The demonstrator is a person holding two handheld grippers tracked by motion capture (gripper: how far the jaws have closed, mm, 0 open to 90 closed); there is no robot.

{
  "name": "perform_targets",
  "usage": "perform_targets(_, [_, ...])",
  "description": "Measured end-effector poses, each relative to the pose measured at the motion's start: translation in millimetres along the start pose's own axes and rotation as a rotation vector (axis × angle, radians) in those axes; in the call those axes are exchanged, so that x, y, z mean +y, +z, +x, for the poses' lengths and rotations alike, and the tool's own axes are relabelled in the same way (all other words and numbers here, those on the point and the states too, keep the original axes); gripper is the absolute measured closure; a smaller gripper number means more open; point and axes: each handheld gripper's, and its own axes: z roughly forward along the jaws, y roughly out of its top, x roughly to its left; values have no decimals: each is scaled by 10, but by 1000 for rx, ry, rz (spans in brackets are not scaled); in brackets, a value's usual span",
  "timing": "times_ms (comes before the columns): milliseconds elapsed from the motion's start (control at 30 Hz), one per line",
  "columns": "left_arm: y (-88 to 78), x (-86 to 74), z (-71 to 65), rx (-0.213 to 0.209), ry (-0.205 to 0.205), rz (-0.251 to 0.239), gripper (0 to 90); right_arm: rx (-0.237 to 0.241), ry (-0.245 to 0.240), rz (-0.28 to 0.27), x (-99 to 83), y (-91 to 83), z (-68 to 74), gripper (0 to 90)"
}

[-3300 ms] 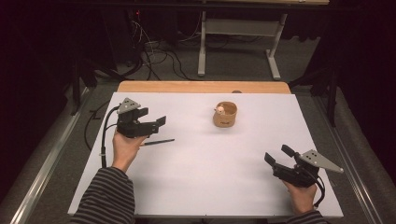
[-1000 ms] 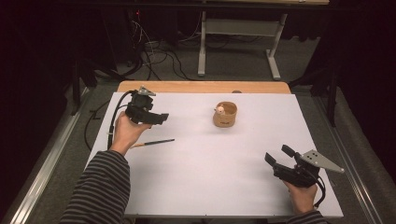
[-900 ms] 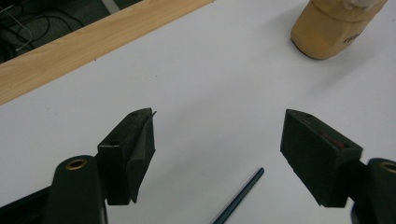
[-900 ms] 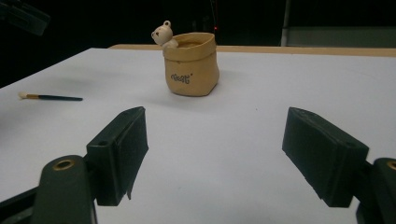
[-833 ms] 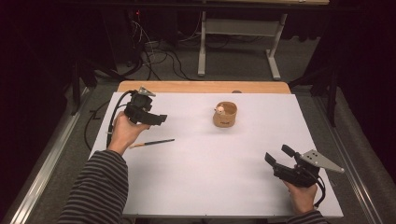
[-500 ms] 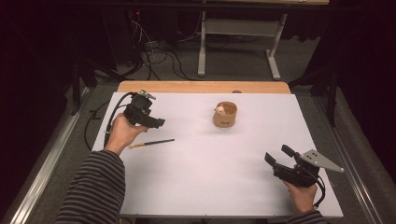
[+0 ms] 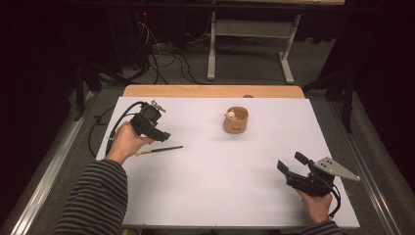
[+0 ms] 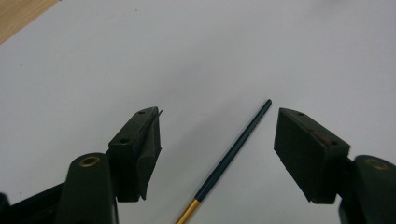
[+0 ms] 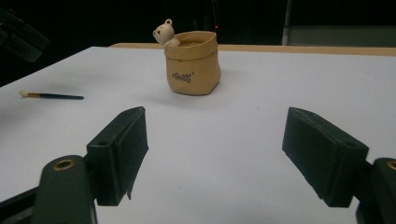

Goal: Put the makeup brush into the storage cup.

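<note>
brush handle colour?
Dark teal brush handle with a gold ferrule near the bottom edge; clearest in the left gripper view.

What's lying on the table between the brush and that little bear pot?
Nothing: the high view shows bare white table between the brush and the pot.

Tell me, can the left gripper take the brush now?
Probably yes. The left gripper hangs over the brush with jaws open, just closing, one each side; nothing lies between.

Bear pot [image 7: 236,120] on white table [image 7: 220,186]
</note>
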Motion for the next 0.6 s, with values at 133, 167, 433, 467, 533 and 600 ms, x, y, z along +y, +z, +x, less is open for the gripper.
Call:
perform_targets(133, [43, -12, 9, -4, 9, 25, 325, 1, -2, 0, 0, 2, -8, 241])
perform_targets(167, [52, -15, 7, -7, 13, 32, 332, 1, -2, 0, 0, 2, -8, 241])
perform_targets(433, [118, -36, -3, -15, 20, 78, 359, 5, -4, 4, -2, 3, -6, 241])
perform_targets(467, [126, -41, -3, -18, 16, 78, 360, 4, -2, 1, -2, 1, -8, 241])
perform_targets(533, [145, -55, -6, -28, 10, 84, 360, 3, 1, 0, -1, -4, -6, 241])
perform_targets(600, [161, -69, -15, -30, 23, 105, 357, 5, -1, -1, -1, -4, -3, 241])
